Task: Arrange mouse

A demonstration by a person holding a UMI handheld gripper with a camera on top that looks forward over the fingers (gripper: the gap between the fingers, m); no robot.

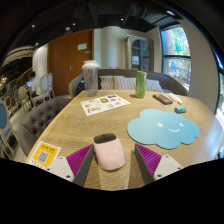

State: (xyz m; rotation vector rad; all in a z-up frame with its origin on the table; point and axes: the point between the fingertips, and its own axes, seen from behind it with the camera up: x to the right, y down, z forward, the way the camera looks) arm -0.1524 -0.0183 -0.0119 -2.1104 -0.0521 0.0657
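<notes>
A pale pink mouse (107, 153) with a dark grey top end lies on the round wooden table (120, 120), between my fingers. My gripper (113, 152) is open; its magenta pads (80, 158) stand on either side of the mouse, with a small gap on the right side. A light blue cloud-shaped mouse mat (163, 128) lies on the table just ahead and to the right of the fingers, apart from the mouse.
A yellow card with a code (44, 153) lies left of the fingers. Beyond are a printed sheet (104, 103), a clear tall container (91, 76), a green cup (140, 83) and a dark flat object (163, 98). Grey chairs (32, 118) stand at the left.
</notes>
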